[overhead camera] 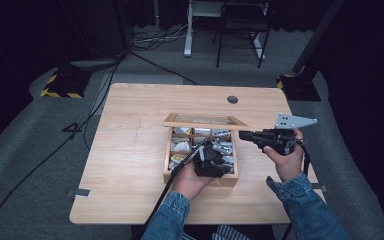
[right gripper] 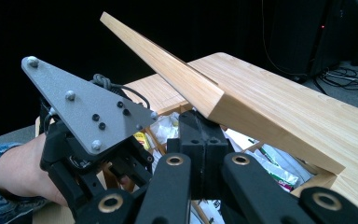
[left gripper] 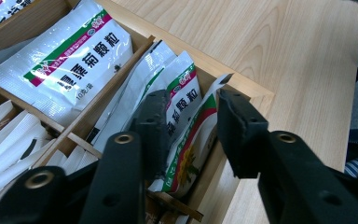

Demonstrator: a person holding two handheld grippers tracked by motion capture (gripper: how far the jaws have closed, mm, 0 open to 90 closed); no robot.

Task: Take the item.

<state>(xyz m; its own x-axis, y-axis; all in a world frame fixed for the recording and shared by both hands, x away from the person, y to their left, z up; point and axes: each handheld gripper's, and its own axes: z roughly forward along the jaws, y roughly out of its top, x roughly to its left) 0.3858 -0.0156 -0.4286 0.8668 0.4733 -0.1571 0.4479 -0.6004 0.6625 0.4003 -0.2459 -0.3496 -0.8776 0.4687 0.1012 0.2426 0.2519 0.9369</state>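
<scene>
Left gripper view: sachet [left gripper: 193, 140] upright in box corner [left gripper: 242, 91], long axis vertical, between unclosed left tool [left gripper: 191, 126] pads; right tool [right gripper: 200, 135] closed under lid [right gripper: 205, 88].

Light wooden desk [overhead camera: 130, 150] with a round cable hole [overhead camera: 232, 99], standing on grey carpet [overhead camera: 25, 165]. Black cables [overhead camera: 40, 155] trailing across the floor. Beyond: white desk legs [overhead camera: 187, 30], a dark chair [overhead camera: 240, 30] (mostly in shadow), yellow-and-black striped stand bases [overhead camera: 60, 85], black curtained surroundings.

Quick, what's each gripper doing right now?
Left gripper: open, jaws around a sachet in the box, not clamped.
Right gripper: shut, propping up the lid.
</scene>
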